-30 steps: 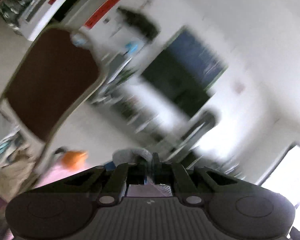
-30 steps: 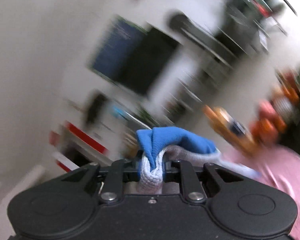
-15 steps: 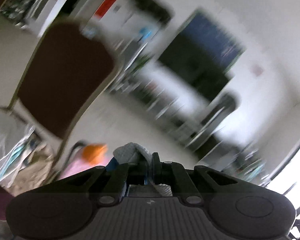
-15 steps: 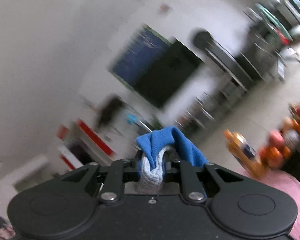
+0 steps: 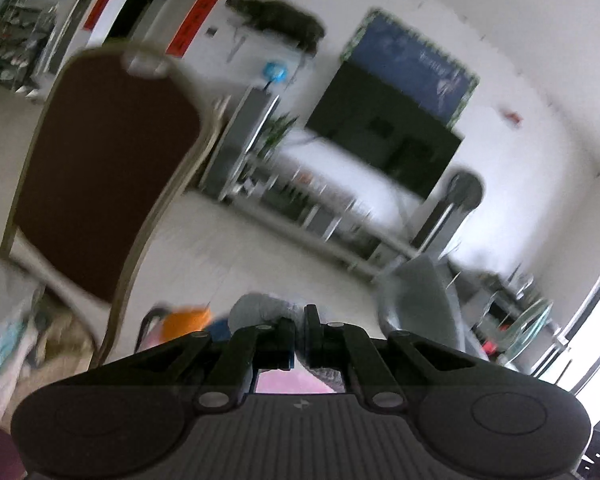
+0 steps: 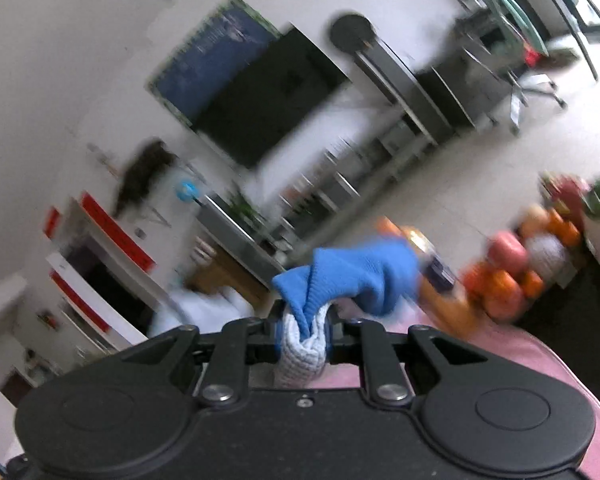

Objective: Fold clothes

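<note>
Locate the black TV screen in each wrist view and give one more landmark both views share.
Left wrist: the TV sits upper right of centre, tilted, below the blue poster.
Right wrist: the TV sits upper centre, tilted the other way, right of the blue poster.
Shared landmark: the small blue round object, left of the TV in the left view and lower left of it in the right view.

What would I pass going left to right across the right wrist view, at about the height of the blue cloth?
Doorway with red strips → blue globe → blue-and-white garment pinched in the right gripper → orange bottle → pile of orange and red fruit.
</note>
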A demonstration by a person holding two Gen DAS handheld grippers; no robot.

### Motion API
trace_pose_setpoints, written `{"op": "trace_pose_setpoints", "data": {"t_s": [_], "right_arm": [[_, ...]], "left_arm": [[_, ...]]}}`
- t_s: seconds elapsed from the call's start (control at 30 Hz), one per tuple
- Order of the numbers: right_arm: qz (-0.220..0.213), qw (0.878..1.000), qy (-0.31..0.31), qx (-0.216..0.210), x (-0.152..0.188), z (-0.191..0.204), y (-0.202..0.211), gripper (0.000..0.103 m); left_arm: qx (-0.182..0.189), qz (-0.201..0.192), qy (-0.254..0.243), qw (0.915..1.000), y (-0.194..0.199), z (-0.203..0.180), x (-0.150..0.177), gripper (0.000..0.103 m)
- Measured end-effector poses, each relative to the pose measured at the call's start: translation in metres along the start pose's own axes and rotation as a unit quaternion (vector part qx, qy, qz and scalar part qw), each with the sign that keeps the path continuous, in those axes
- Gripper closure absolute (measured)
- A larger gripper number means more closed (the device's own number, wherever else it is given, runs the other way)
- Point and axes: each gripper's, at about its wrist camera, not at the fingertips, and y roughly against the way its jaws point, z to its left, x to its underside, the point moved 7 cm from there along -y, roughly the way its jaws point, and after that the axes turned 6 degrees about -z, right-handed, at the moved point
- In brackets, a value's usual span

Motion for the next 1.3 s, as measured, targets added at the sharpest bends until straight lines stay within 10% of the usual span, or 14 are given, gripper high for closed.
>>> {"op": "trace_pose_setpoints", "data": {"t_s": [0.17, 0.37, 0.63, 0.8, 1.07, 1.3], "right_arm": [[0.085, 0.995, 0.010, 0.057, 0.088, -0.094, -0.054, 0.085], [0.225, 0.952, -0.026, 0.206, 0.215, -0.214, -0.081, 0.085], [0.228, 0.942, 0.009, 0.245, 0.215, -0.225, -0.075, 0.074], [0.201, 0.943, 0.021, 0.264, 0.201, -0.232, -0.058, 0.044], [0.102, 0.971, 0.059, 0.209, 0.173, -0.218, -0.042, 0.049], [0.237, 0.960, 0.104, 0.105, 0.235, -0.175, -0.096, 0.058]], "left_arm": [[-0.085, 0.098, 0.012, 0.9915, -0.042, 0.070, 0.139, 0.100], [-0.243, 0.251, -0.021, 0.9367, -0.083, 0.153, 0.282, 0.099], [-0.272, 0.274, -0.053, 0.9209, -0.071, 0.153, 0.284, 0.079], [-0.283, 0.270, -0.131, 0.9111, -0.042, 0.138, 0.278, 0.074], [-0.185, 0.197, -0.121, 0.9550, -0.035, 0.106, 0.261, 0.068], [-0.108, 0.268, -0.132, 0.9484, -0.096, 0.082, 0.289, 0.065]]}}
